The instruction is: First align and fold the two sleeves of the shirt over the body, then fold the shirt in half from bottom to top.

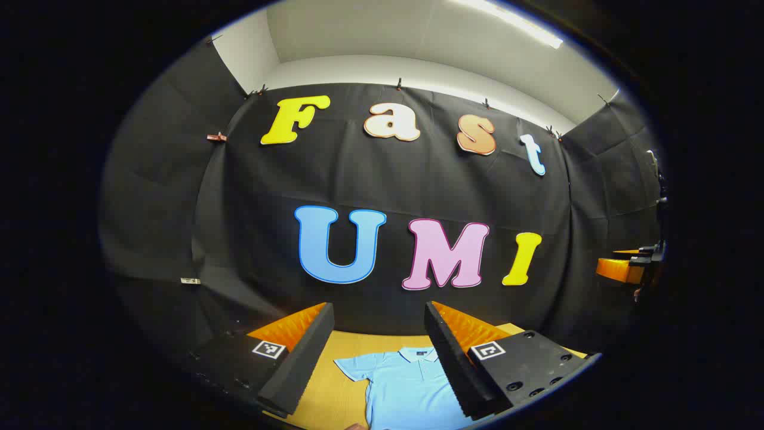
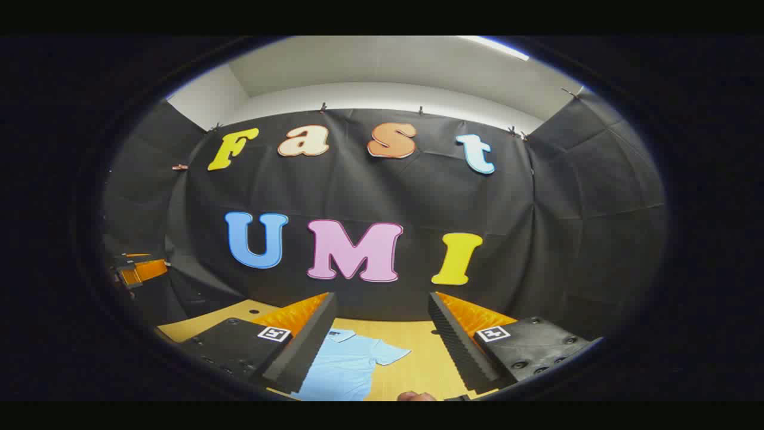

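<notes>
A light blue polo shirt (image 1: 406, 391) lies flat on the wooden table (image 1: 331, 376), collar toward the far wall. My left gripper (image 1: 378, 307) is held above the table's near side, open and holding nothing; one short sleeve (image 1: 353, 366) shows between its fingers, and the other sleeve is hidden behind one finger. In the right gripper view the shirt (image 2: 343, 367) lies low and left with one sleeve (image 2: 391, 355) spread out. My right gripper (image 2: 382, 295) is also raised, open and holding nothing. Neither gripper touches the shirt.
The booth's black cloth wall stands right behind the table (image 2: 418, 352). Part of the right gripper's body (image 1: 624, 269) shows at the far right of the left gripper view, and the left gripper's body (image 2: 140, 272) at the far left of the right gripper view. A fingertip of a hand (image 2: 415, 396) peeks in at the bottom.
</notes>
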### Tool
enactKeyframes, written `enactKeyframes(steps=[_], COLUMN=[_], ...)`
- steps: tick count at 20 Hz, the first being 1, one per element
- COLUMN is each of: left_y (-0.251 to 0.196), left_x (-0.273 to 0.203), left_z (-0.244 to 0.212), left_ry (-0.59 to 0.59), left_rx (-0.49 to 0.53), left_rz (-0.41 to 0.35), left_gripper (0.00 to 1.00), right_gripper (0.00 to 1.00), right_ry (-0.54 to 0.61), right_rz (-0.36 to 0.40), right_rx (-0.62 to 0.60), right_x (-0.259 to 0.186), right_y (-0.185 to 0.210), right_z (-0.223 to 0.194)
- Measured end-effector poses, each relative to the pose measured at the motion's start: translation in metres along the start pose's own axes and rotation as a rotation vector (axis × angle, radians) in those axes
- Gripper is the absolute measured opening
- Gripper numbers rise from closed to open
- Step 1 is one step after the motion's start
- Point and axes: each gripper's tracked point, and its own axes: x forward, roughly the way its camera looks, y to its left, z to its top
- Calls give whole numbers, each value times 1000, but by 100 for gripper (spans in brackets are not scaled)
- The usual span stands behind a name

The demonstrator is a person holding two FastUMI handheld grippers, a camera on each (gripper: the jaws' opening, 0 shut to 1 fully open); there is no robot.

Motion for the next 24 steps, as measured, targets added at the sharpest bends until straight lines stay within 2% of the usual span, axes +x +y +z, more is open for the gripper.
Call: enactKeyframes(steps=[5, 9, 15, 21, 24], left_y=[-3, -4, -10, -22, -19], left_x=[10, 11, 26, 33, 37], left_z=[1, -1, 1, -4, -6], left_ry=[-2, 3, 3, 12, 22], left_rx=[6, 54, 41, 62, 32], left_rz=[-15, -18, -44, -100, -125], left_gripper=[97, 97, 97, 97, 97], right_gripper=[95, 94, 96, 95, 95], right_ry=[12, 23, 33, 69, 117], right_rz=[-33, -50, -75, -37, -9], right_rx=[8, 18, -3, -9, -30], right_x=[3, 7, 6, 19, 35], right_y=[-12, -18, -29, -26, -25], right_z=[-4, -8, -13, -27, -40])
